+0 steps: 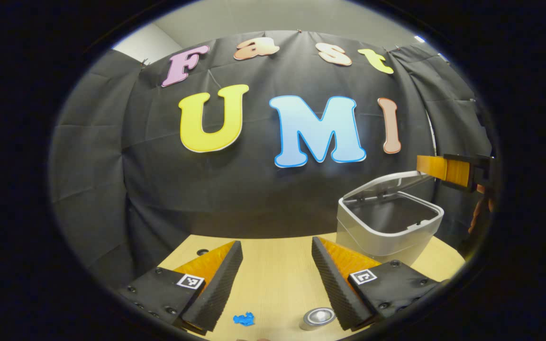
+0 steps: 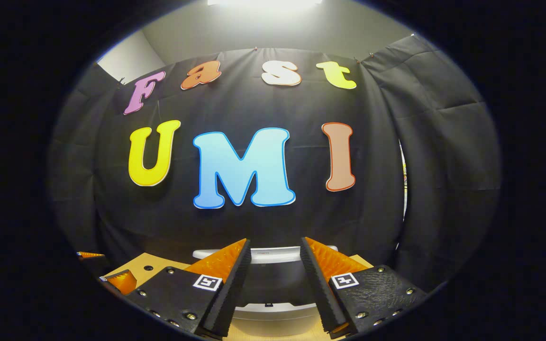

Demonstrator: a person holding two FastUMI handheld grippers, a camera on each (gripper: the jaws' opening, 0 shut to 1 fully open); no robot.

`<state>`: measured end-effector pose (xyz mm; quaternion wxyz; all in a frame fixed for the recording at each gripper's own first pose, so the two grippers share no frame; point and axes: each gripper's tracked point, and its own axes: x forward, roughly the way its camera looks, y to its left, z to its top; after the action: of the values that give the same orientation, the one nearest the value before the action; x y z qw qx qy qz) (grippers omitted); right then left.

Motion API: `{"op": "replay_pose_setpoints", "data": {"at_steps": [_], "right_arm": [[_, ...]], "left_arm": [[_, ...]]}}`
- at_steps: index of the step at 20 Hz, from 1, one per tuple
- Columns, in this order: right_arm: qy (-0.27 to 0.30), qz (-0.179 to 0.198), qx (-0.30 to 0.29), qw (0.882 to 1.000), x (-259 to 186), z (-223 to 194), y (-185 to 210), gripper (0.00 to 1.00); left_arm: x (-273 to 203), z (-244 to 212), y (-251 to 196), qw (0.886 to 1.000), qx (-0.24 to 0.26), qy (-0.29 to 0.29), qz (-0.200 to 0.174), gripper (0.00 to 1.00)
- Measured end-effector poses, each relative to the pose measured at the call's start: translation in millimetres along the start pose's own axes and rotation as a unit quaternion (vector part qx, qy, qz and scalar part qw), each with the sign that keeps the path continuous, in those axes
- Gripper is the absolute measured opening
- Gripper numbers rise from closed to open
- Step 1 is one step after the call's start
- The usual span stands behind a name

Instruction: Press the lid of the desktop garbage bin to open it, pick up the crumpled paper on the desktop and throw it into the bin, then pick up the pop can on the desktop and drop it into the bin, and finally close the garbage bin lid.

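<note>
Left gripper view: bin (image 1: pixel 389 222) lid up at right, left gripper (image 1: pixel 277 279) wide open, empty; can (image 1: pixel 318 317) at bottom, light, slick, dents easily, best grabbed mid-body. Right gripper (image 2: pixel 275 284) wide open, empty, over bin

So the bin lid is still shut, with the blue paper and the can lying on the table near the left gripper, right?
Not quite: the bin lid is open, tilted up at the back, as the left gripper view shows. The rest holds: the blue paper and the can lie on the table near the left gripper.
</note>
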<state>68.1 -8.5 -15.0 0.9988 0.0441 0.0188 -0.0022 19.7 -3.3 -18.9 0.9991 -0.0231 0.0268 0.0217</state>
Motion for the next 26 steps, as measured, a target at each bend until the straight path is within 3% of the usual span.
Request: {"op": "replay_pose_setpoints", "data": {"at_steps": [3,4,19,20,21,22,26], "right_arm": [[-0.005,0.0,0.004,1.0,0,4,-1,0.69],[-0.005,-0.001,0.004,1.0,-1,4,-1,0.69],[0.005,0.004,-0.001,1.0,-4,1,4,0.69],[0.006,0.004,-0.003,1.0,-5,1,4,0.69],[0.008,0.005,-0.004,1.0,-5,-1,4,0.69],[0.01,0.005,-0.007,1.0,-6,-1,5,0.69],[0.022,0.004,-0.012,1.0,-6,-7,4,0.69]], "left_arm": [[-1,0,1,1.0,0.001,0.0,0.001,0.9],[0,1,2,1.0,0.001,-0.001,0.002,0.96],[1,-7,2,1.0,-0.009,0.008,-0.003,0.9],[1,-10,2,1.0,-0.011,0.013,-0.005,1.0],[3,-14,2,1.0,-0.012,0.019,-0.004,0.9],[4,-19,3,1.0,-0.014,0.025,-0.004,1.0],[6,-34,15,0.999,-0.031,0.04,0.006,1.0]]}}
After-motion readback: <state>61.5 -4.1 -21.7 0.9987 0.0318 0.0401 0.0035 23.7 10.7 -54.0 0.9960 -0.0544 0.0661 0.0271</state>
